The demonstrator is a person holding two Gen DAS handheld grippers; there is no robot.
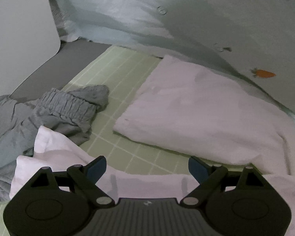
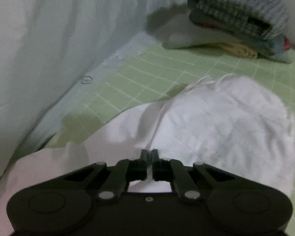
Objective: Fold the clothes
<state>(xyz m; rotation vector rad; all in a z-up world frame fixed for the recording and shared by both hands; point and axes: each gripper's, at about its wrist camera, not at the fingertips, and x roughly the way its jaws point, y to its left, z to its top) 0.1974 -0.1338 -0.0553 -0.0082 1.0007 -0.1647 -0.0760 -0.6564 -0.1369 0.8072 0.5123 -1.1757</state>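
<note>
In the left wrist view, a crumpled grey garment with a gathered elastic waistband lies at 9 o'clock on the green grid-patterned sheet of the bed. Just right of it, a white garment spreads from 8 o'clock across the lower frame and up to 3 o'clock, its far part folded into a flat slab. A corner of the white cloth overlaps the grey garment's near edge. The left gripper hovers at 6 o'clock with its jaws spread wide, blue pads showing, nothing between them; white cloth lies under and in front of it. Behind, from 11 to 2 o'clock, a pale blue-grey bedcover rises, with a small orange carrot print at 3 o'clock.

In the right wrist view, the same pale bedcover fills 9 to 11 o'clock. The right gripper at 6 o'clock has its jaws pressed together, pinching a fold of the white garment, which bulges toward 3 o'clock with loose threads at its far edge. At 1 o'clock, well apart, sits a stack of folded clothes, checked fabric on top.
</note>
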